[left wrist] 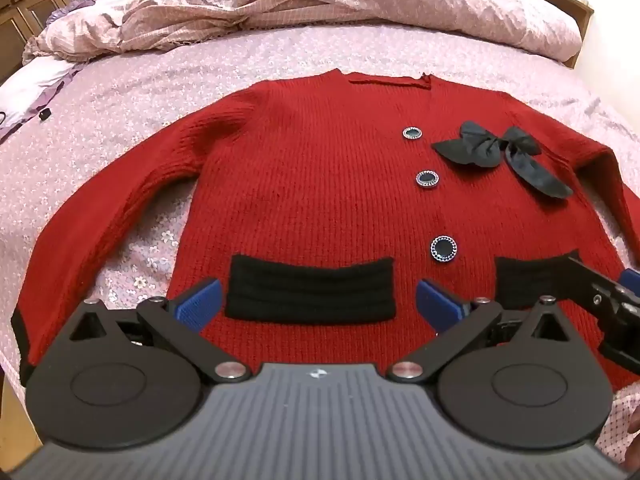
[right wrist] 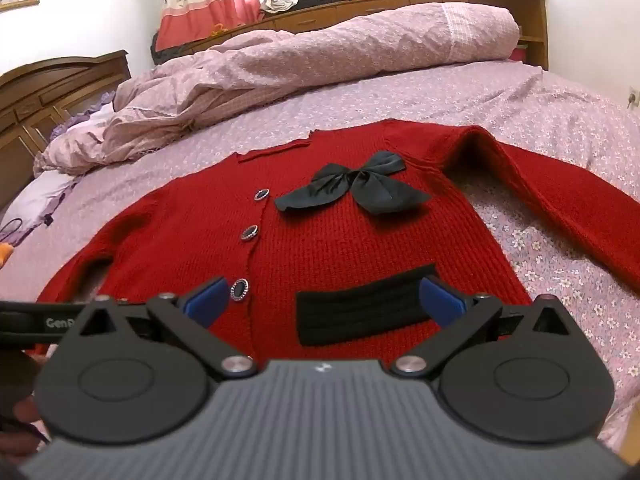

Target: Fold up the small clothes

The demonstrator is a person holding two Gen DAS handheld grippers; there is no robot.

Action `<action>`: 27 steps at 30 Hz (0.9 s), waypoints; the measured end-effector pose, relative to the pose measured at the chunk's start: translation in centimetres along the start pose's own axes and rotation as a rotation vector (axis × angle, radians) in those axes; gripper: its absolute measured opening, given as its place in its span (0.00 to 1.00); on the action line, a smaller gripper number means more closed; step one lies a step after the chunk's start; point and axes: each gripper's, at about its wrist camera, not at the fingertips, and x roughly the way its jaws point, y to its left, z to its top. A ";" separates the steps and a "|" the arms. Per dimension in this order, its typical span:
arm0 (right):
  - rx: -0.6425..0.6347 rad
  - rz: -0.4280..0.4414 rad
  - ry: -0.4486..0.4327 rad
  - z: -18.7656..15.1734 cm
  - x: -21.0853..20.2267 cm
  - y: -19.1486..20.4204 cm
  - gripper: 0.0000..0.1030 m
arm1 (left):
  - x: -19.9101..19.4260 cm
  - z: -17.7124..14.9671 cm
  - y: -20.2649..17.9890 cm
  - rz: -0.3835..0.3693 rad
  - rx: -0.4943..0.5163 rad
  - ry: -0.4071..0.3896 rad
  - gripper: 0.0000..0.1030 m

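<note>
A small red knitted cardigan (left wrist: pixel 312 184) (right wrist: pixel 332 236) lies flat and face up on the bed, both sleeves spread out to the sides. It has a black bow (left wrist: pixel 500 152) (right wrist: pixel 356 188), three round buttons and two black pocket bands (left wrist: pixel 310 294) (right wrist: pixel 364 308). My left gripper (left wrist: pixel 318 300) hovers open above the hem over the left pocket band, nothing between its blue pads (left wrist: pixel 200 300). My right gripper (right wrist: pixel 326 300) hangs open above the hem by the right pocket band, holding nothing. The right gripper's black body (left wrist: pixel 600 300) shows at the right edge of the left wrist view.
The bed carries a pink flowered sheet (left wrist: pixel 132 92) (right wrist: pixel 540 240). A crumpled quilt (left wrist: pixel 320 4) (right wrist: pixel 320 56) is heaped along the far side. A wooden headboard (right wrist: pixel 48 92) stands at left, a wooden shelf (right wrist: pixel 400 4) behind. Small items (left wrist: pixel 44 114) lie at far left.
</note>
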 end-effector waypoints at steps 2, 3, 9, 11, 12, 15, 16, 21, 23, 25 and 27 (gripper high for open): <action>-0.001 0.000 0.003 0.0 0.1 0.0 1.00 | -0.1 0.0 0.0 0.001 -0.001 -0.005 1.00; 0.000 0.000 0.002 0.0 0.1 0.0 1.00 | 0.0 0.0 0.0 0.000 0.002 0.005 1.00; 0.000 -0.001 0.003 -0.1 0.2 0.1 1.00 | 0.0 0.0 0.0 0.001 0.003 0.006 1.00; 0.000 0.000 0.004 -0.1 0.2 0.1 1.00 | -0.1 0.0 0.0 0.001 0.003 0.005 1.00; 0.000 -0.001 0.004 -0.1 0.2 0.1 1.00 | -0.1 0.0 0.0 0.001 0.003 0.005 1.00; 0.001 -0.001 0.004 -0.1 0.2 0.1 1.00 | 0.1 0.1 -0.2 0.003 0.002 0.006 1.00; 0.001 -0.001 0.004 -0.1 0.2 0.1 1.00 | 0.2 0.0 -0.2 0.003 0.001 0.007 1.00; 0.001 -0.001 0.006 -0.1 0.2 0.0 1.00 | 0.4 -0.1 -0.1 0.005 -0.001 0.011 1.00; 0.001 -0.001 0.006 -0.1 0.2 0.0 1.00 | 0.3 -0.2 0.0 0.004 -0.001 0.011 1.00; 0.001 -0.002 0.007 -0.1 0.2 0.1 1.00 | 0.3 -0.2 0.1 0.004 0.000 0.012 1.00; 0.001 -0.002 0.007 -0.1 0.2 0.1 1.00 | 0.3 -0.2 0.1 0.004 0.000 0.012 1.00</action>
